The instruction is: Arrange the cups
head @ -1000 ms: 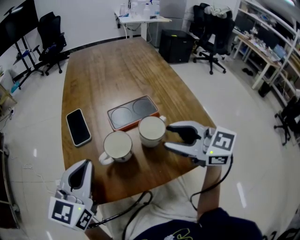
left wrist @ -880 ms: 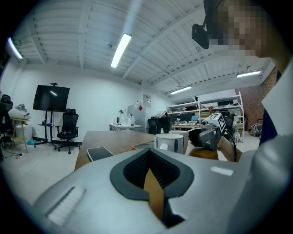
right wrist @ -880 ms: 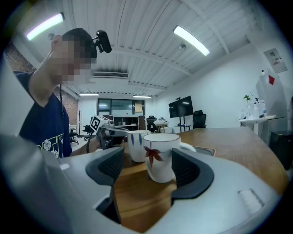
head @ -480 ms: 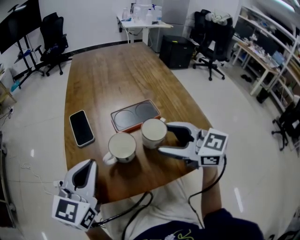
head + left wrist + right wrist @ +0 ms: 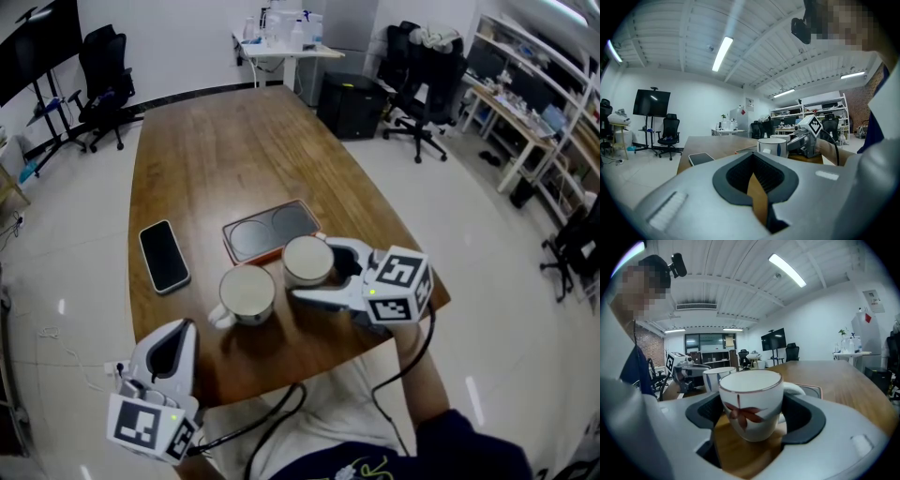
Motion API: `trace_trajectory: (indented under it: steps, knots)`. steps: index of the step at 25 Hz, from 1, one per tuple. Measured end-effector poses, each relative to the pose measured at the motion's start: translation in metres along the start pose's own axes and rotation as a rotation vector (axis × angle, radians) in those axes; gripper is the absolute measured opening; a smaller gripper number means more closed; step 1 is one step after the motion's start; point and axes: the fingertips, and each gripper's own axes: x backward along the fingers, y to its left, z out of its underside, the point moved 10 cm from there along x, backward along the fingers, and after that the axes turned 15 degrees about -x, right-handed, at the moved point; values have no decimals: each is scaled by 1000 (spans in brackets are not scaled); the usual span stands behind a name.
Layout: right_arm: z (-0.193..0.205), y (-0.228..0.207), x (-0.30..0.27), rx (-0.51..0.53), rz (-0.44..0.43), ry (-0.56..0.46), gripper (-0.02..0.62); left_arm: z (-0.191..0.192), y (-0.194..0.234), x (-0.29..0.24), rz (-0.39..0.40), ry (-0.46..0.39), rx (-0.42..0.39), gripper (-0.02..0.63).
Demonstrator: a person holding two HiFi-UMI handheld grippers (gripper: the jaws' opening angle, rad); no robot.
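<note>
Down at the near corner of the table (image 5: 216, 159), the left tongs (image 5: 178, 326) are closed tip to tip with nothing in them. They sit level at the table's edge, and their cube (image 5: 145, 427) shows black-and-white square markers. Ahead of them and slightly to their left, a dark phone (image 5: 164, 256) lies flat, screen up and blank.

Ahead and to their right stands the first cup (image 5: 247, 292), white with a blue mark on its side. Its handle is turned back toward the left tongs, and it stands well clear of their tips. Beyond this cup lies an orange-rimmed tray (image 5: 246, 258) with two dark round recesses, both free.

Just beside the first cup, on the side of the right tongs (image 5: 312, 270), stands the second cup (image 5: 308, 260), white with a thin coloured rim and a red leaf painted on its side. The right tongs have just been opening and now stand wide around this cup, one jaw on each side. The cup stands on the table between the pads and does not look squeezed. Its handle lies against the far jaw. Their cube (image 5: 398, 284) also carries square markers.
</note>
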Motion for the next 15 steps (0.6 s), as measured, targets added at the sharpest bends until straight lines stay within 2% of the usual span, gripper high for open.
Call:
trace_trajectory:
  steps: [5,9,15]
  knots:
    - [-5,0,-12,3,-31,40,373,-1,-1,1,-1,-2,-4,3]
    - [-5,0,-13,1,-19,33,382,-1,-1,0,0,-1,-3,3]
    - [-5,1,3,23,17,-129,380,1,-1,0,-3,-3,-4,3]
